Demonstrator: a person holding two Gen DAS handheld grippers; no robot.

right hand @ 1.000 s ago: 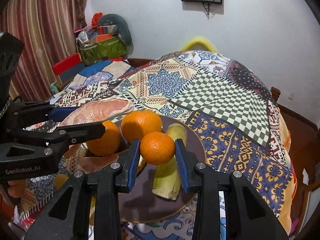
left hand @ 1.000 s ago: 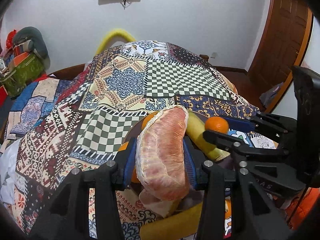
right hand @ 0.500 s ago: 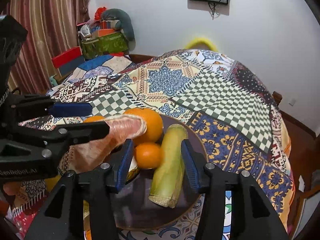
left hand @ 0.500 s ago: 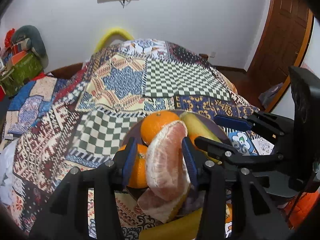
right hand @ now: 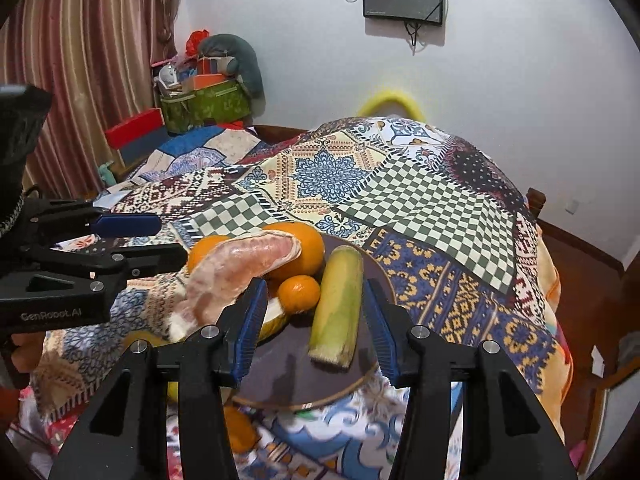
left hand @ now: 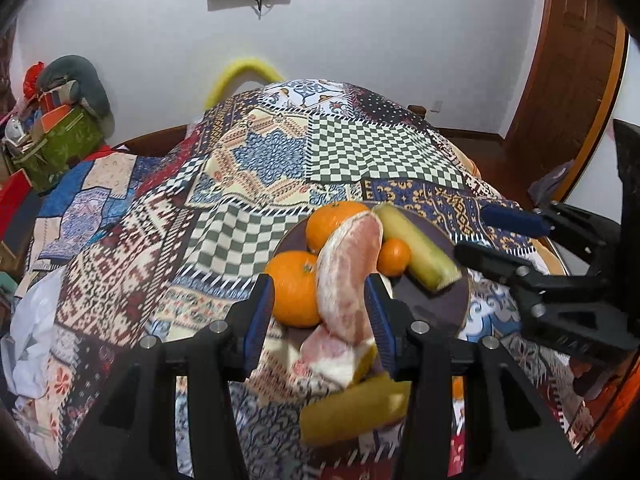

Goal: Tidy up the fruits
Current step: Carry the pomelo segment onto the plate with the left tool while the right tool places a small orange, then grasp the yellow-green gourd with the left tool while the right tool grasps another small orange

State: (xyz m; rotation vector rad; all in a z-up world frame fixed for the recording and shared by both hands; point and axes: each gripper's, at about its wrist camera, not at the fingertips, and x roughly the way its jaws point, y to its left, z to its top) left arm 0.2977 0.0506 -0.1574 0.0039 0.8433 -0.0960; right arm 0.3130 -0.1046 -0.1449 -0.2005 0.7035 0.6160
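A dark brown plate (left hand: pixel 432 300) lies on the patchwork quilt. On it are two large oranges (left hand: pixel 294 292), a small mandarin (left hand: pixel 394 256) and a long yellow-green fruit (left hand: pixel 416 252). A pink peeled pomelo segment (left hand: pixel 348 276) leans on the oranges, its lower end hanging over the plate's near rim. My left gripper (left hand: pixel 318 280) is open just short of that segment, and its pads do not press on it. My right gripper (right hand: pixel 315 286) is open and empty, with the mandarin (right hand: pixel 299 288) and long fruit (right hand: pixel 338 308) lying beyond its tips. Each gripper shows in the other's view.
Off the plate's near edge lie a piece of pomelo with yellow rind (left hand: pixel 360 364), another yellow-green fruit (left hand: pixel 352 412) and an orange (right hand: pixel 240 428). The quilt (left hand: pixel 280 160) covers a bed. A green box of clutter (left hand: pixel 60 144) stands far left, a wooden door (left hand: pixel 568 60) far right.
The left gripper let go of the pomelo segment, which now rests on the oranges, and drew back. The right gripper opened, left the mandarin on the plate and drew back.
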